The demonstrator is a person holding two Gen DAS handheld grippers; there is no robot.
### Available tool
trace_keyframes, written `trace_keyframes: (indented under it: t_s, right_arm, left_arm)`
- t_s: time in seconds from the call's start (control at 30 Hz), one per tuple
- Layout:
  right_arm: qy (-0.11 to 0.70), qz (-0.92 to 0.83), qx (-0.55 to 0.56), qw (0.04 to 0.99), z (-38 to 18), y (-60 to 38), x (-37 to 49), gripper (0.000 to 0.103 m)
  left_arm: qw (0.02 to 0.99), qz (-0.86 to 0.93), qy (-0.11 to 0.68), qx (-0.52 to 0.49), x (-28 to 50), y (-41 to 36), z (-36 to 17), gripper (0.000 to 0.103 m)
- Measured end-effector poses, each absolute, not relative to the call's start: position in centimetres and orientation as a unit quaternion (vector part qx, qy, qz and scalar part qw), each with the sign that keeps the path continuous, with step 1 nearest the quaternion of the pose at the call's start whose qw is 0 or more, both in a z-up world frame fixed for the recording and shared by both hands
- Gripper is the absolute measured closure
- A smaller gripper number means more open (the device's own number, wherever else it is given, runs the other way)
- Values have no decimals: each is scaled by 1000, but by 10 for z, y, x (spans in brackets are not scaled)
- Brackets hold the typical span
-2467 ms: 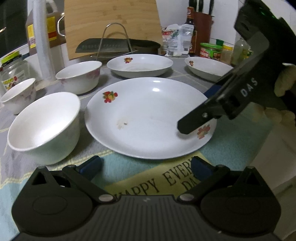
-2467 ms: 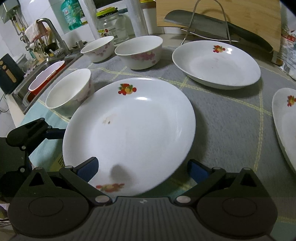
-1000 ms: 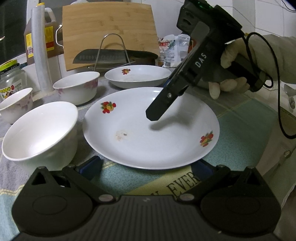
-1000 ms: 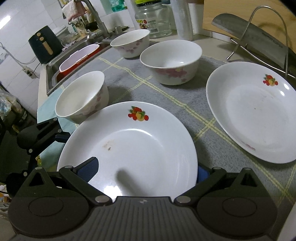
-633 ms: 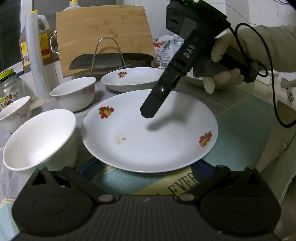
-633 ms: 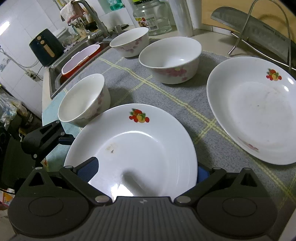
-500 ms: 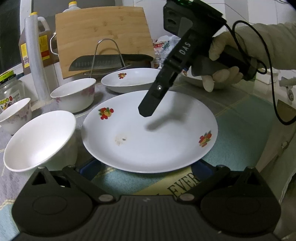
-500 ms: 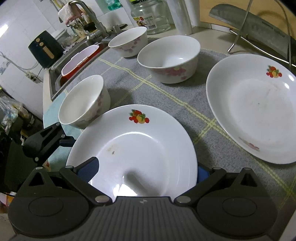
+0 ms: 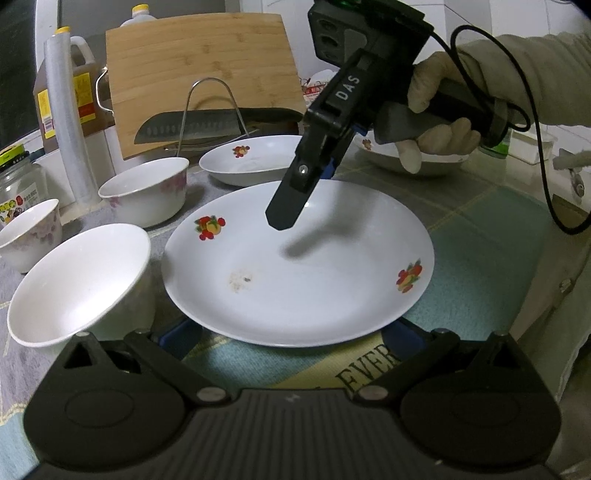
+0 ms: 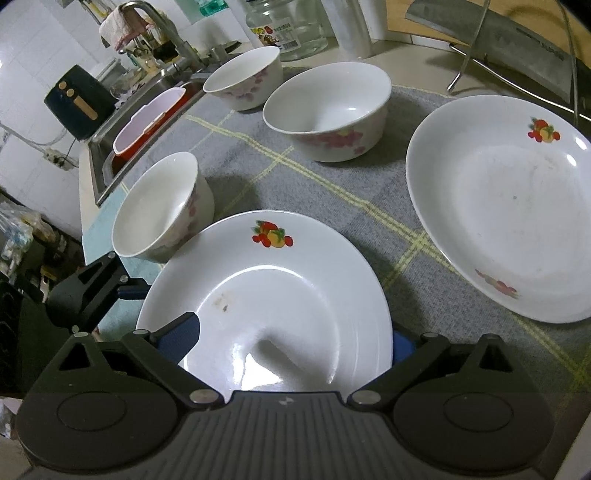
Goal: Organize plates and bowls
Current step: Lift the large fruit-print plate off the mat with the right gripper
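Observation:
A large white plate point(image 9: 295, 266) with fruit prints lies in front of my left gripper point(image 9: 291, 338), which is open with its fingers at the plate's near rim, partly under it. My right gripper point(image 10: 291, 338) is open and hovers over the same plate point(image 10: 266, 295); in the left wrist view its finger point(image 9: 286, 210) hangs above the plate's middle. A second plate point(image 10: 506, 206) lies to the right. Three white bowls stand to the left: a near one point(image 10: 162, 210), a middle one point(image 10: 328, 114) and a far one point(image 10: 243, 75).
A third plate point(image 9: 406, 158) shows behind the right hand. A cutting board point(image 9: 203, 81) and a cleaver point(image 9: 192, 127) on a wire stand are at the back. A sink point(image 10: 147, 122), glass jar point(image 10: 284, 27) and oil bottle point(image 9: 79, 96) line the left edge.
My right gripper has swung from the plate's right rim up over its middle and turned toward the bowls. My left gripper has moved slightly closer to the plate's near rim.

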State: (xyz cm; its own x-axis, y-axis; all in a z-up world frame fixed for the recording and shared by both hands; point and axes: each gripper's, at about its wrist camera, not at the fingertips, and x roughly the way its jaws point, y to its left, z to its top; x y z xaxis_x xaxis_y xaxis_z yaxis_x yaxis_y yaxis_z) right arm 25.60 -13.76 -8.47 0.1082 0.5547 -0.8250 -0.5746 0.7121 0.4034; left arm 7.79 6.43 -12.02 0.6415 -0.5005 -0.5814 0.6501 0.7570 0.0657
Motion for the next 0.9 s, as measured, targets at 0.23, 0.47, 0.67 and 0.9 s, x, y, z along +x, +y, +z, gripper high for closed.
trace_keyframes:
  t_s: [0.23, 0.47, 0.67, 0.9]
  right_arm:
    - [551, 379, -13, 744, -84, -137, 254, 0]
    - [550, 384, -16, 741, -82, -137, 251, 0]
    - [548, 386, -18, 742, -79, -141, 246, 0]
    - [538, 392, -17, 746, -70, -148, 240, 0]
  left_arm:
    - [893, -323, 281, 137, 80, 63, -119, 0]
    - [891, -321, 294, 131, 83, 62, -117, 0]
    - [889, -321, 299, 129, 82, 59, -114, 0]
    - [889, -320, 301, 129, 80, 53, -106, 0]
